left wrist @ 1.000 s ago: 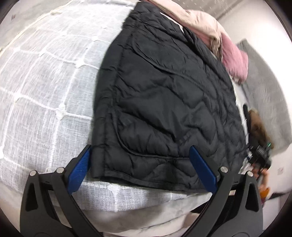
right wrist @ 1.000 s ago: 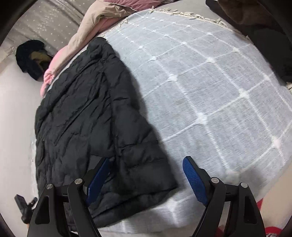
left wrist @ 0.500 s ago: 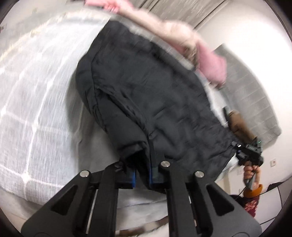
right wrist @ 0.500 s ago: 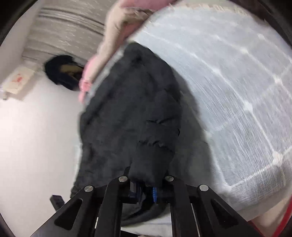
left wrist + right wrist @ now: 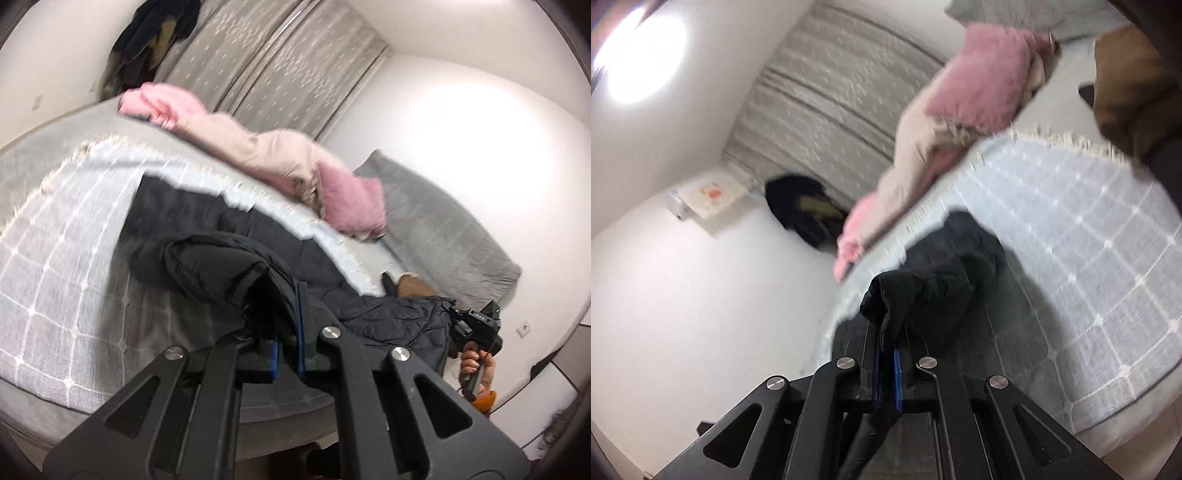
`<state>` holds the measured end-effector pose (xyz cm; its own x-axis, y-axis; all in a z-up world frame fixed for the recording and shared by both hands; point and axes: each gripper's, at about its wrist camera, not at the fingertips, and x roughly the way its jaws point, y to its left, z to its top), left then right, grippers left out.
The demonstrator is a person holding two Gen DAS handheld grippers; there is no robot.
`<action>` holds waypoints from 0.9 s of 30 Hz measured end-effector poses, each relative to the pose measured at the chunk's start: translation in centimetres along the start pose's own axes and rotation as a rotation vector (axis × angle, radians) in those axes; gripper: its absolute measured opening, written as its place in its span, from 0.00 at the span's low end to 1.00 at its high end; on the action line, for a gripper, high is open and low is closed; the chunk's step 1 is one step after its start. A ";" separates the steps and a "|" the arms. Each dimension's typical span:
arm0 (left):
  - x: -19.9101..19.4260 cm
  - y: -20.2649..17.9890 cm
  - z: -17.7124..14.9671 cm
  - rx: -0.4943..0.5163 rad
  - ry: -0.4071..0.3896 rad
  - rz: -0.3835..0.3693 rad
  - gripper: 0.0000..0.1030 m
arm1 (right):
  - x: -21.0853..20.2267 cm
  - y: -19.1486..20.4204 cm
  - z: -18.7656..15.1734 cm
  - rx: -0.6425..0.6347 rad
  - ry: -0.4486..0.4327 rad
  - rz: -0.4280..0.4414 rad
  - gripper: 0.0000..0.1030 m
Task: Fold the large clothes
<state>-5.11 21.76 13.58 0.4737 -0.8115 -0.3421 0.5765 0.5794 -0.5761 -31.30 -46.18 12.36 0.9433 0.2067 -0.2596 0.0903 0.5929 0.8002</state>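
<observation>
- Two claws, left claw [image 5: 286, 352] and right claw [image 5: 886, 380]: each pinching black puffer jacket [image 5: 229, 254] hem, lifted above bed [image 5: 59, 280].
- Risk: slippery quilted fabric slipping from thin pinch; uneven fold.

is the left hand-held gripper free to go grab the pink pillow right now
Probably not. The left hand-held gripper is shut on the black jacket, lifting its hem, as is the right one. The pink pillow lies beyond the jacket across the bed; it would have to let go first.

A home bedroom: bed [image 5: 55, 258], pillow [image 5: 443, 236], curtains [image 5: 280, 62].
</observation>
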 end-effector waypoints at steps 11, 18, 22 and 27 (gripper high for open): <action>-1.9 -1.5 2.8 0.041 -0.089 -0.002 0.08 | -3.8 7.5 2.6 -0.132 -0.230 0.000 0.05; 4.8 4.2 4.3 -0.020 -0.017 0.158 0.09 | 6.7 6.6 3.5 -0.145 -0.170 -0.167 0.05; 10.2 8.3 4.6 -0.049 0.026 0.271 0.09 | 13.8 3.9 4.0 -0.147 -0.132 -0.270 0.04; 18.1 14.1 2.1 -0.067 0.135 0.417 0.13 | 21.4 -1.6 3.2 -0.148 0.005 -0.410 0.05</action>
<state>13.02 15.40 0.82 0.5627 -0.5145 -0.6471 0.3080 0.8568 -0.4135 -10.19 -45.22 7.28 0.8374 -0.0648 -0.5427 0.4096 0.7319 0.5446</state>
